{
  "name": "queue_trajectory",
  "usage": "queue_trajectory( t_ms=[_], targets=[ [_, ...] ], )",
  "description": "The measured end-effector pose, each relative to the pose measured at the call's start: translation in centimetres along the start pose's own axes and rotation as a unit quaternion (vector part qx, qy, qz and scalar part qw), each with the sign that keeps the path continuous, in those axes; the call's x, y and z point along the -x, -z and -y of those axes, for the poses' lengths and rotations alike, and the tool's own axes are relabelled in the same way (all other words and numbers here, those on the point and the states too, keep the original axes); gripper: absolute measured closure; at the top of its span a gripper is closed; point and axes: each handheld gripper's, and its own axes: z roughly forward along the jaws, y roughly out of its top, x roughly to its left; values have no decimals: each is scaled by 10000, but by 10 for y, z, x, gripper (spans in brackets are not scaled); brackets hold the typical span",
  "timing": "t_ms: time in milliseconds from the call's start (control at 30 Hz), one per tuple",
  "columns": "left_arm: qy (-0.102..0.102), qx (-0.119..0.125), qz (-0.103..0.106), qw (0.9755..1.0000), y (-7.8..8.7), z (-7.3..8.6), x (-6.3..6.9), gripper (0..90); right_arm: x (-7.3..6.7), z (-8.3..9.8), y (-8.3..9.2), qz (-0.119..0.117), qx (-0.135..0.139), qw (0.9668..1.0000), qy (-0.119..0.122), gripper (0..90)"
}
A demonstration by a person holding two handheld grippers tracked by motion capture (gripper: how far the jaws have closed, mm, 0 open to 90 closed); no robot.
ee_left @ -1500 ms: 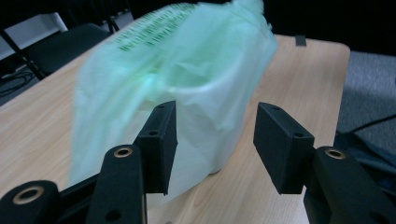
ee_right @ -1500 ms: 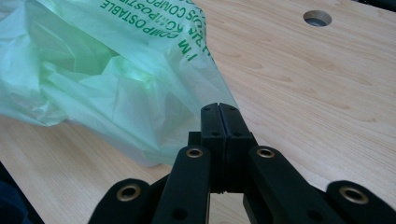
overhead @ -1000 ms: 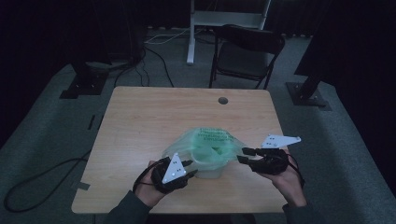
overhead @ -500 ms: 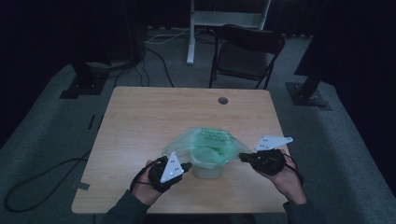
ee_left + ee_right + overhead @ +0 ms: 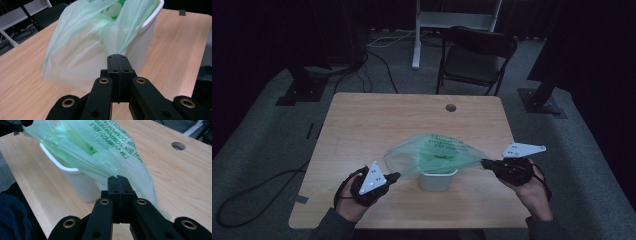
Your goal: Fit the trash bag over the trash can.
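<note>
A thin green compostable bag (image 5: 432, 152) hangs stretched over a small white bin (image 5: 438, 181) near the table's front edge. My left gripper (image 5: 396, 176) is shut on the bag's left edge, and my right gripper (image 5: 484, 163) is shut on its right edge. In the left gripper view the closed jaws (image 5: 117, 56) pinch a gathered fold of the bag (image 5: 75, 50) just in front of the bin (image 5: 142, 42). In the right gripper view the closed jaws (image 5: 117, 178) pinch the printed side of the bag (image 5: 117, 147) beside the bin (image 5: 80, 182).
The wooden table (image 5: 372, 130) has a round cable hole (image 5: 450, 107) at its far side. A dark folding chair (image 5: 474, 55) stands behind the table, with stand bases and cables on the floor around it.
Both hands have moved outward from the bin, left to the left and right to the right. The bag's mouth is now pulled taut and wide between them.
</note>
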Motion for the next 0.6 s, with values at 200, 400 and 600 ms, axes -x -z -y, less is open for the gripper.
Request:
queue_trajectory(
  t_ms=[200, 400, 600],
  targets=[
    [159, 302, 124, 9993, 19, 2, -5, 900, 3, 2, 12, -70, 142, 9998, -89, 900],
    [78, -30, 238, 9997, 8, 8, -1, 900, 1, 8, -3, -146, -288, 9995, -22, 900],
    [305, -507, 402, 9974, -19, 29, -4, 900, 2, 18, -23, -197, -647, 9977, -81, 888]
  ],
)
